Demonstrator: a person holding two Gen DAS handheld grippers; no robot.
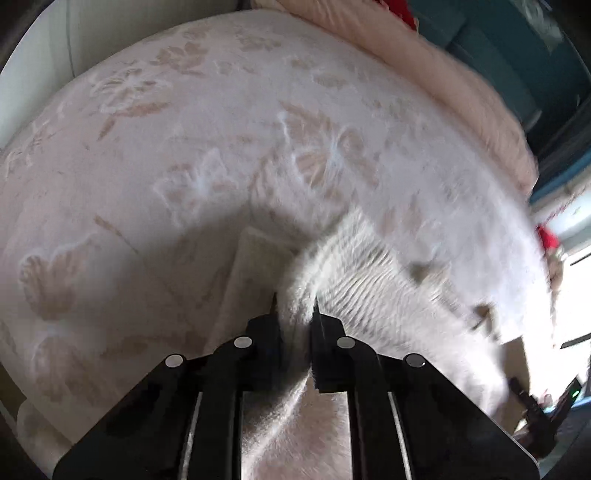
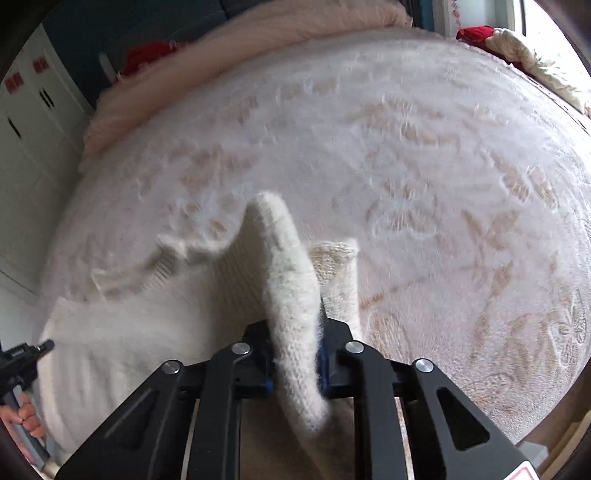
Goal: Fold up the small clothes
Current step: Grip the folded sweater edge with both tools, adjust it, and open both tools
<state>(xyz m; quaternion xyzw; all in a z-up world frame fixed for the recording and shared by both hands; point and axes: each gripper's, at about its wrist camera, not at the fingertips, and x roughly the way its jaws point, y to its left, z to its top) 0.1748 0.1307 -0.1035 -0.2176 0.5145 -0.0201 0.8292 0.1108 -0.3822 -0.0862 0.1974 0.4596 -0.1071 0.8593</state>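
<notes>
A white fluffy knitted sweater [image 1: 373,273] lies on the bed, one edge lifted. My left gripper [image 1: 294,306] is shut on a bunched fold of the sweater, which runs back between its black fingers. In the right wrist view the same sweater [image 2: 140,332] spreads to the left, and a thick knitted fold of it stands up between the fingers. My right gripper [image 2: 295,325] is shut on that fold. The left gripper [image 2: 26,358] and the hand holding it show at the far left edge of the right wrist view.
The bed is covered with a pale pink plush blanket with a flower pattern [image 1: 207,147]. A pink quilt [image 1: 424,62] is bunched along the far edge. Red cloth [image 2: 476,33] and a cream knit [image 2: 524,59] lie at the far right corner. White cupboards [image 2: 26,122] stand to the left.
</notes>
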